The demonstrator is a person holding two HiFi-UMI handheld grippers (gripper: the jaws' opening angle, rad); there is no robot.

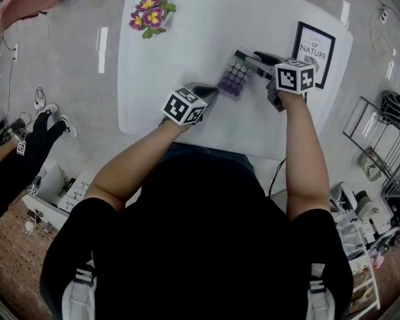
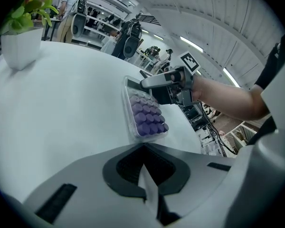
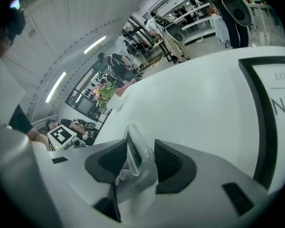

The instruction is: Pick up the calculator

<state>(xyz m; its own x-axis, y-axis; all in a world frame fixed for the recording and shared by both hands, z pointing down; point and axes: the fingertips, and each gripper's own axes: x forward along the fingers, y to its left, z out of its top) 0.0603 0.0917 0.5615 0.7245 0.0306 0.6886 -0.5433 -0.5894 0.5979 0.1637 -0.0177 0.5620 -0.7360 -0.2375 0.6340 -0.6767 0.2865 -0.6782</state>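
Your calculator (image 1: pixel 236 76), clear-cased with round purple keys, lies mid-table (image 1: pixel 187 39); your right gripper (image 1: pixel 259 64) straddles its display end, pads not yet pressing; your left gripper (image 1: pixel 212 93), at its 7 o'clock, is clenched empty. The framed print (image 1: pixel 314 52) at 3 o'clock reads "OF NATURE".

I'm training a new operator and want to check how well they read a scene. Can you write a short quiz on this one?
1. True or false: the left gripper has its jaws wide apart round the calculator.
2. What stands between the jaws of the right gripper? A the calculator's end; B the framed print; C nothing.
3. Which thing lies on the table beside the right gripper, on the side away from the calculator?
Key: 1 false, its jaws are together, just short of the calculator; 2 A; 3 the framed print.
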